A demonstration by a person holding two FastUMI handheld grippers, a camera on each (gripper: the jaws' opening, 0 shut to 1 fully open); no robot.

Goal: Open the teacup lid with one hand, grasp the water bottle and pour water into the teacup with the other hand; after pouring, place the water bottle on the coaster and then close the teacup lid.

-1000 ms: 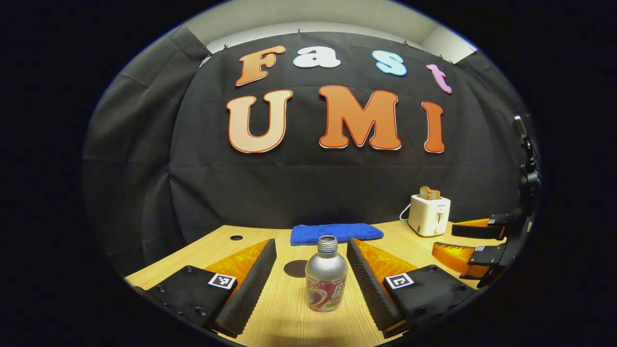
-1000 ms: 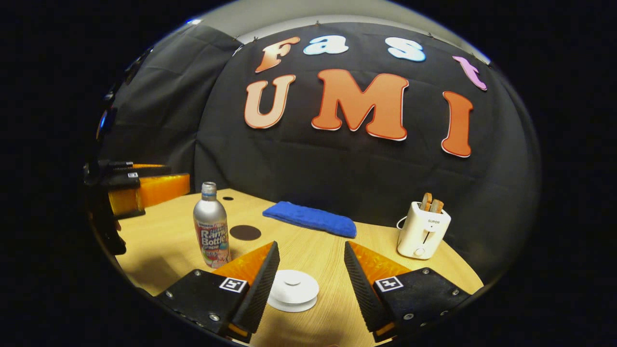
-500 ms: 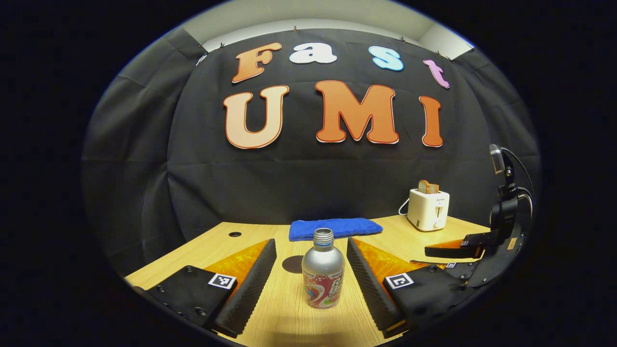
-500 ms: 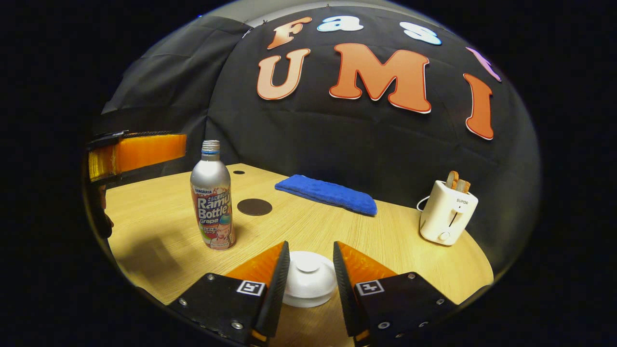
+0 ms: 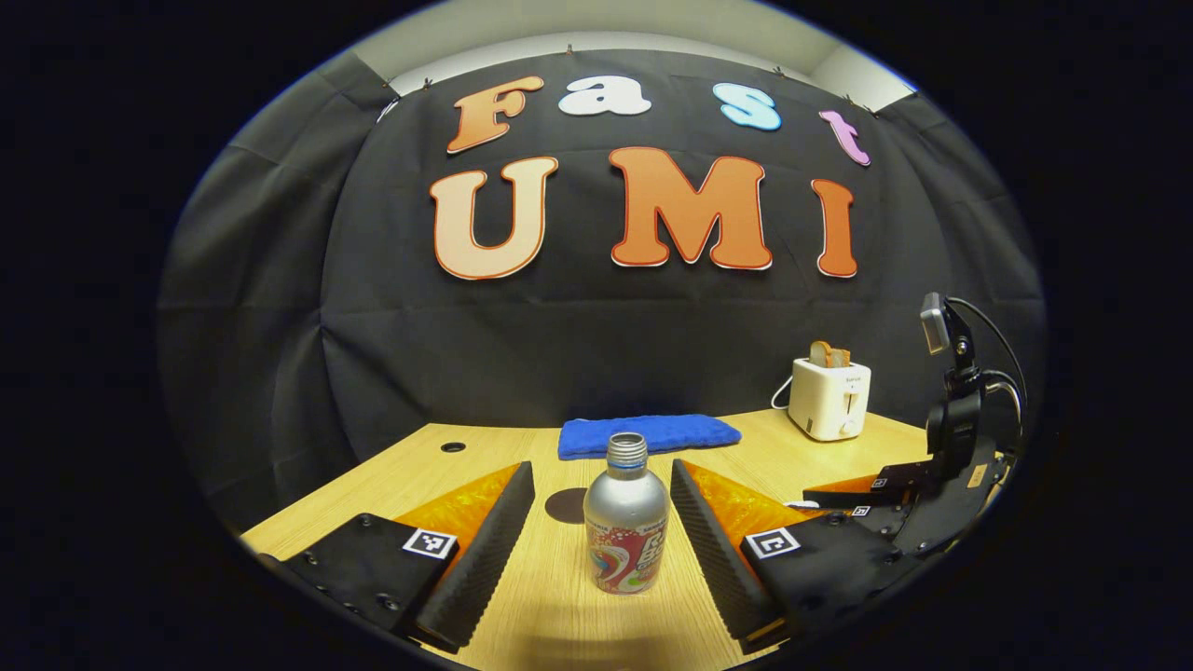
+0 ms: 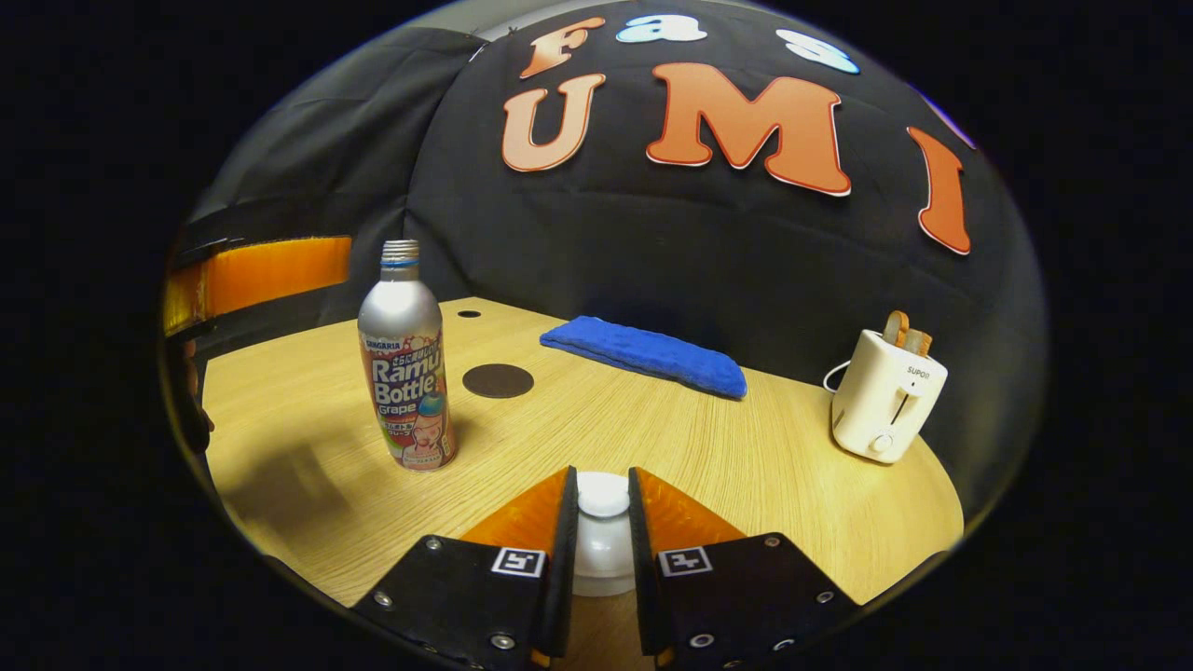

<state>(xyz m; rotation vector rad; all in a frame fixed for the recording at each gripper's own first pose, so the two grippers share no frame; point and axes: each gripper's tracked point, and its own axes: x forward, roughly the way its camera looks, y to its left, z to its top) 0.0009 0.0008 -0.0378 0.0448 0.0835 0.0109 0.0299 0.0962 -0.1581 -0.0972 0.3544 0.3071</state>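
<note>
Tabletop (image 6: 652, 438), water bottle (image 6: 405, 359) upright, mouth up

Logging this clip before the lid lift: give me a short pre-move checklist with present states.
1. Right gripper fingers closed on the teacup lid knob: ok.
2. Left gripper open, fingers either side of the water bottle, not touching: ok.
3. Bottle upright, cap off: ok.
4. Coaster free for the bottle: ok.
5. Blue towel and toaster away from the work area: ok.
6. Water level in bottle: cannot tell.

Cloth-walled booth (image 5: 280, 308), wooden table (image 6: 746, 457)
</note>
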